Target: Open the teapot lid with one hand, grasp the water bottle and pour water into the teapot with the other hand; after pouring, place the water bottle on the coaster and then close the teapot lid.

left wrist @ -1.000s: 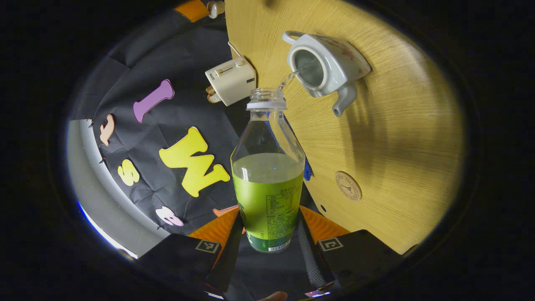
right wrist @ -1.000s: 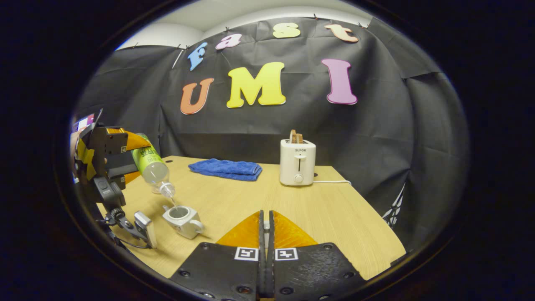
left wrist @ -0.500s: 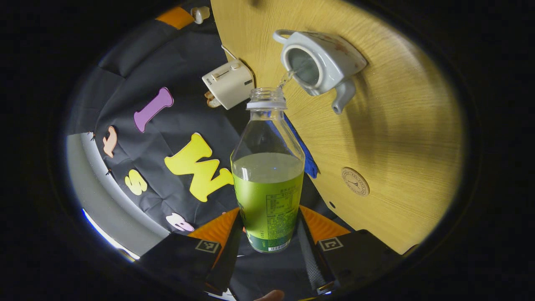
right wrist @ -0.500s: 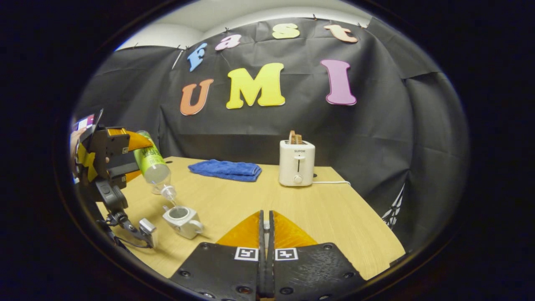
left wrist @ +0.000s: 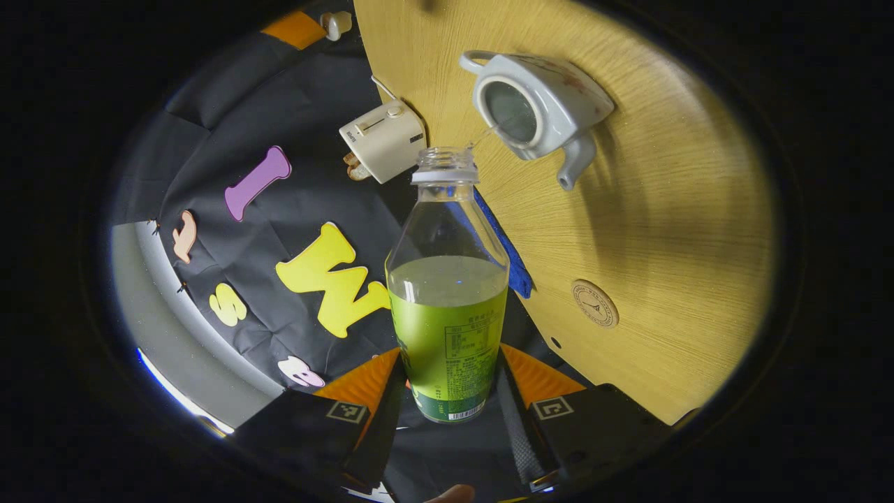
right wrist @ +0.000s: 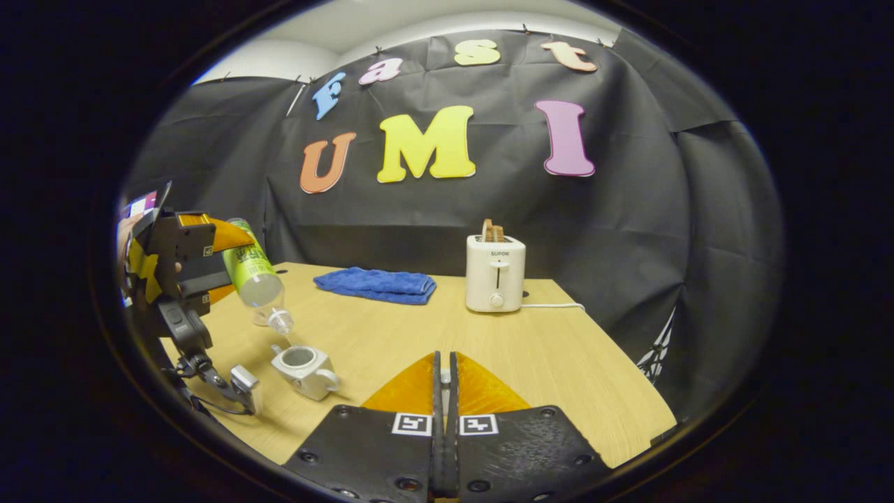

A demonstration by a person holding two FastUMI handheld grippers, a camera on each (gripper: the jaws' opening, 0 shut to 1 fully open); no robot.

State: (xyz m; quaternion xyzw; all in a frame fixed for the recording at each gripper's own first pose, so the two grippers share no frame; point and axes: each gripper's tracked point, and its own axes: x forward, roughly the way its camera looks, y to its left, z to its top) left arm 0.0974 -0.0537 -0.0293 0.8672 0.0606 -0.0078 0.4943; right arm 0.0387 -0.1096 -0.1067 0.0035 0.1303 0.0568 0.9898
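the bottle point(left wrist: 447, 293) is clear with a green printed label. the teapot point(left wrist: 541, 105) is pale grey-white, faint reddish marks on its side. tan wood-grain table point(left wrist: 663, 209), beige round coaster point(left wrist: 595, 304), blue towel point(right wrist: 375, 284), cream toaster point(right wrist: 496, 272).

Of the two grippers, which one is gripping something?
The left gripper, clamped on the tilted green-labelled clear plastic water bottle; the right gripper is shut on nothing visible.

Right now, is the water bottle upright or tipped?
Tipped. In the right gripper view the water bottle slants neck-down over the open teapot, gripped by the left tool; a thin stream runs into it.
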